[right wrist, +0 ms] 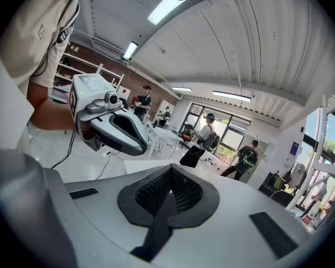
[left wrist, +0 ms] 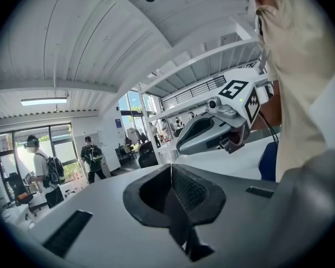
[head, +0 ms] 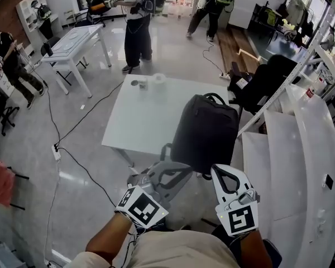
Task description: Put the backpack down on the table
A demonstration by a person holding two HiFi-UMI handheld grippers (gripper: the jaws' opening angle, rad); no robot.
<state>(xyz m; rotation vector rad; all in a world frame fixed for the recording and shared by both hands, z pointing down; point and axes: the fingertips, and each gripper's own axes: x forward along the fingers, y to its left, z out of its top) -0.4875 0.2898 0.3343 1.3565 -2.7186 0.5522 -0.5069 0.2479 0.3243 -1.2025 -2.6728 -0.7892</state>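
- The backpack (head: pixel 205 133) is hanging upright at the near right corner of the desk (head: pixel 135 121). It is not looking set down yet, though I cannot tell whether its base is touching the top.
- By my reading the carrying is nearly done. Lowering it fully onto the desk and letting go are what is remaining.
- The left gripper (left wrist: pixel 173 205) is pinching hard, its fingers (left wrist: pixel 191 191) pressing together on a dark strap (left wrist: pixel 183 230) of the backpack.
- The right gripper (right wrist: pixel 168 199) is doing the same, its fingers (right wrist: pixel 152 197) clamping tight on a second strap (right wrist: pixel 155 233).
- Two small white things (head: pixel 151 81) are sitting at the desk's far edge, well apart from the backpack.
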